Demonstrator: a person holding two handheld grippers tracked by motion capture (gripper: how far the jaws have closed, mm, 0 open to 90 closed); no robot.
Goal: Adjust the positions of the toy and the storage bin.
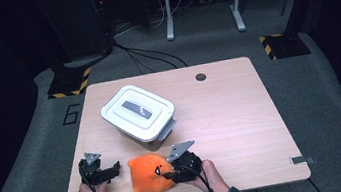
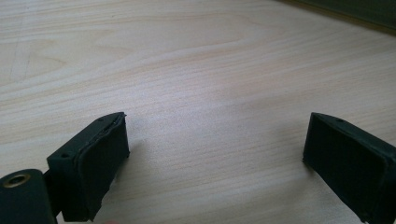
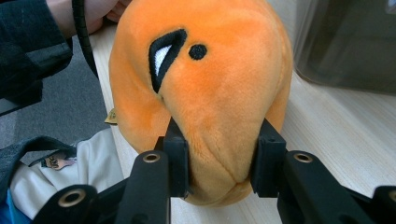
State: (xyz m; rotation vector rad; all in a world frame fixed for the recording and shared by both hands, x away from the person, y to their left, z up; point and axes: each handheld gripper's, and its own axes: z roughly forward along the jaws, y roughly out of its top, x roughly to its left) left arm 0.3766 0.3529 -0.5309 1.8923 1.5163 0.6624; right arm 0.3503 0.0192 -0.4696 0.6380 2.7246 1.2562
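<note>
An orange plush toy (image 1: 148,175) with a black eye patch lies near the table's front edge. My right gripper (image 1: 169,173) is at its right side and is shut on it. In the right gripper view both pads squeeze a bulge of the plush toy (image 3: 219,93), denting the fabric between the fingers (image 3: 177,158). My left gripper (image 1: 113,170) rests to the left of the toy, a little apart from it. In the left gripper view my left gripper (image 2: 215,149) stands open over bare wood, with nothing between its pads.
A white lidded box (image 1: 138,111) with a grey handle sits at the middle left of the wooden table (image 1: 232,117). A round hole (image 1: 200,77) is near the far edge. Metal clamps (image 1: 301,159) stick out at the front corners.
</note>
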